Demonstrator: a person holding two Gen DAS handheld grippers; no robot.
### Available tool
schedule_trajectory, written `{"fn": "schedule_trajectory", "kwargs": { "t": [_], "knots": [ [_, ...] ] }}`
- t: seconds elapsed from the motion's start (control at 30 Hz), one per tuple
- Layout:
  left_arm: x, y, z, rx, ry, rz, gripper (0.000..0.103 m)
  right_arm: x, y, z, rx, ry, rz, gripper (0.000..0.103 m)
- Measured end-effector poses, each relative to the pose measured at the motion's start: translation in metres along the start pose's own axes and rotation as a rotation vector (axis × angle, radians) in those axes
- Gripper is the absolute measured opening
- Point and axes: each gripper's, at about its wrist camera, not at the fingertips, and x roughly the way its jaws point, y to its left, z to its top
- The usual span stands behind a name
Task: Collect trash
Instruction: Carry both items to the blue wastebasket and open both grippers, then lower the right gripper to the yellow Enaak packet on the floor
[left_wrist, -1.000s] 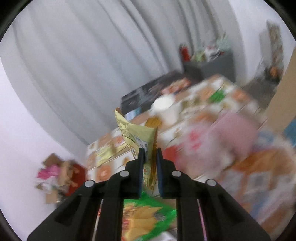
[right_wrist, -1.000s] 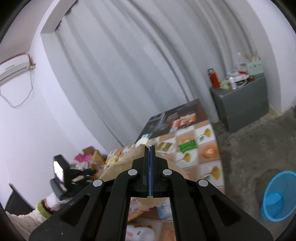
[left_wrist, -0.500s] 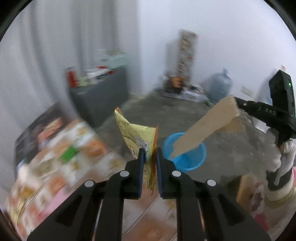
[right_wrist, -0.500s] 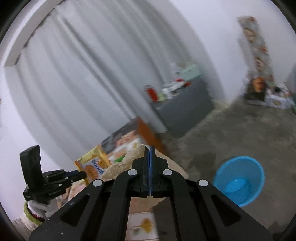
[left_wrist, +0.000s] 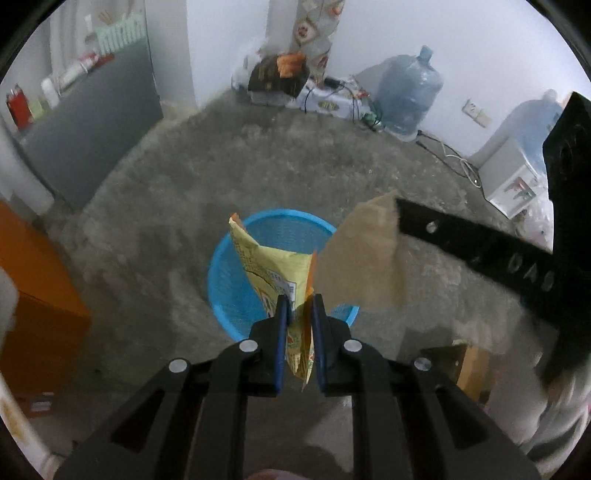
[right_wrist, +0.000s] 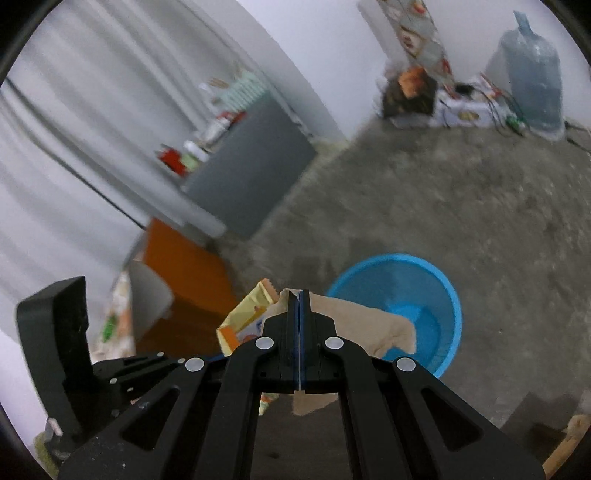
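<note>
A round blue basket (left_wrist: 229, 295) stands on the concrete floor. My left gripper (left_wrist: 298, 301) hangs above its near rim with a yellow snack wrapper (left_wrist: 269, 266) pinched upright between the pads; the jaws are opening slightly. My right gripper (right_wrist: 298, 293) grips a torn piece of brown paper (right_wrist: 369, 325), and its jaws are just starting to open too. The paper droops over the left side of the basket (right_wrist: 443, 295). In the left wrist view the brown paper (left_wrist: 369, 258) hangs beside the wrapper, over the basket's right rim. The right wrist view shows the yellow wrapper (right_wrist: 247, 314) just left of the paper.
A grey cabinet (left_wrist: 92, 110) with bottles on top stands at the left wall. The orange table side (left_wrist: 33, 277) is near left. Water jugs (left_wrist: 406, 96), cables and boxes line the far wall. A cardboard box (left_wrist: 472, 369) sits near right.
Both grippers swung away from the patterned table and tipped down toward the floor. The blue basket, far off before, now lies right under the wrapper and the paper.
</note>
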Motion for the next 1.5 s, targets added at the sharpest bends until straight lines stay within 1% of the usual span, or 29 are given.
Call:
{"fn": "schedule_trajectory", "kwargs": {
  "t": [0.03, 0.07, 0.1, 0.13, 0.17, 0.2, 0.27, 0.3, 0.33, 0.4, 0.5, 0.53, 0.57, 0.63, 0.73, 0.83, 0.9, 0.93, 1.0, 1.03, 1.1, 1.13, 1.2, 1.27, 1.3, 1.33, 1.4, 1.43, 1.5],
  "knots": [
    [0.011, -0.002, 0.001, -0.003, 0.005, 0.008, 0.016, 0.009, -0.006, -0.001, -0.002, 0.011, -0.021, 0.005],
    [0.024, -0.003, 0.004, -0.009, 0.007, 0.028, 0.017, 0.016, -0.013, -0.001, 0.001, 0.028, -0.042, 0.009],
    [0.032, -0.004, 0.007, -0.016, 0.005, 0.048, 0.021, 0.024, -0.017, -0.002, -0.002, 0.05, -0.061, 0.024],
    [0.039, -0.005, 0.008, -0.026, 0.007, 0.064, 0.022, 0.03, -0.021, -0.003, -0.009, 0.069, -0.09, 0.033],
    [0.046, -0.003, 0.008, -0.038, 0.017, 0.071, 0.028, 0.033, -0.025, -0.005, -0.014, 0.069, -0.127, 0.046],
    [0.048, -0.003, 0.008, -0.045, 0.023, 0.077, 0.036, 0.033, -0.027, -0.007, -0.022, 0.068, -0.144, 0.047],
    [0.044, 0.001, 0.006, -0.042, 0.009, 0.084, 0.044, 0.029, -0.029, -0.011, -0.031, 0.065, -0.148, 0.047],
    [0.041, 0.002, 0.006, -0.03, -0.004, 0.082, 0.048, 0.026, -0.03, -0.012, -0.031, 0.059, -0.145, 0.049],
    [0.037, 0.0, 0.006, -0.015, -0.016, 0.081, 0.05, 0.021, -0.029, -0.014, -0.038, 0.049, -0.143, 0.05],
    [0.024, 0.001, 0.004, 0.003, -0.039, 0.09, 0.051, 0.016, -0.028, -0.014, -0.045, 0.028, -0.159, 0.05],
    [0.003, 0.002, 0.002, -0.002, -0.077, 0.062, 0.051, -0.009, -0.023, -0.015, -0.067, -0.025, -0.159, 0.051],
    [-0.008, 0.003, 0.0, -0.005, -0.095, 0.046, 0.051, -0.018, -0.02, -0.015, -0.084, -0.048, -0.159, 0.053],
    [-0.022, 0.004, -0.002, -0.002, -0.117, 0.032, 0.051, -0.023, -0.018, -0.015, -0.095, -0.065, -0.156, 0.057],
    [-0.044, 0.006, -0.006, 0.012, -0.153, 0.035, 0.051, -0.041, -0.015, -0.014, -0.112, -0.111, -0.153, 0.059],
    [-0.087, 0.016, -0.017, 0.024, -0.208, 0.047, 0.051, -0.064, -0.008, -0.013, -0.132, -0.169, -0.16, 0.062],
    [-0.123, 0.031, -0.032, 0.013, -0.234, 0.056, 0.051, -0.076, 0.002, -0.019, -0.155, -0.19, -0.11, 0.063],
    [-0.152, 0.046, -0.05, -0.006, -0.252, 0.064, 0.051, -0.075, 0.012, -0.028, -0.192, -0.174, -0.053, 0.063],
    [-0.163, 0.054, -0.059, -0.013, -0.253, 0.077, 0.051, -0.067, 0.02, -0.038, -0.218, -0.14, -0.006, 0.063],
    [-0.189, 0.072, -0.081, -0.04, -0.256, 0.1, 0.051, -0.045, 0.033, -0.057, -0.254, -0.043, 0.068, 0.063],
    [-0.199, 0.08, -0.091, -0.055, -0.255, 0.107, 0.051, -0.023, 0.041, -0.071, -0.275, 0.033, 0.109, 0.063],
    [-0.222, 0.1, -0.117, -0.108, -0.249, 0.134, 0.051, 0.019, 0.054, -0.096, -0.292, 0.148, 0.13, 0.063],
    [-0.236, 0.111, -0.132, -0.14, -0.256, 0.131, 0.051, 0.05, 0.061, -0.113, -0.299, 0.227, 0.129, 0.063],
    [-0.253, 0.123, -0.151, -0.178, -0.264, 0.144, 0.051, 0.1, 0.07, -0.138, -0.291, 0.342, 0.147, 0.063],
    [-0.274, 0.137, -0.174, -0.225, -0.284, 0.154, 0.052, 0.161, 0.072, -0.16, -0.222, 0.45, 0.123, 0.063],
    [-0.282, 0.143, -0.184, -0.25, -0.293, 0.16, 0.052, 0.183, 0.071, -0.165, -0.194, 0.479, 0.109, 0.063],
    [-0.289, 0.149, -0.192, -0.275, -0.301, 0.167, 0.052, 0.221, 0.065, -0.173, -0.138, 0.522, 0.061, 0.063],
    [-0.304, 0.159, -0.212, -0.325, -0.314, 0.174, 0.053, 0.265, 0.058, -0.184, -0.075, 0.574, 0.001, 0.063],
    [-0.311, 0.166, -0.222, -0.349, -0.315, 0.184, 0.053, 0.293, 0.054, -0.19, -0.052, 0.602, -0.032, 0.063],
    [-0.317, 0.172, -0.233, -0.376, -0.311, 0.203, 0.053, 0.33, 0.056, -0.196, -0.094, 0.609, -0.083, 0.063]
  ]
}}
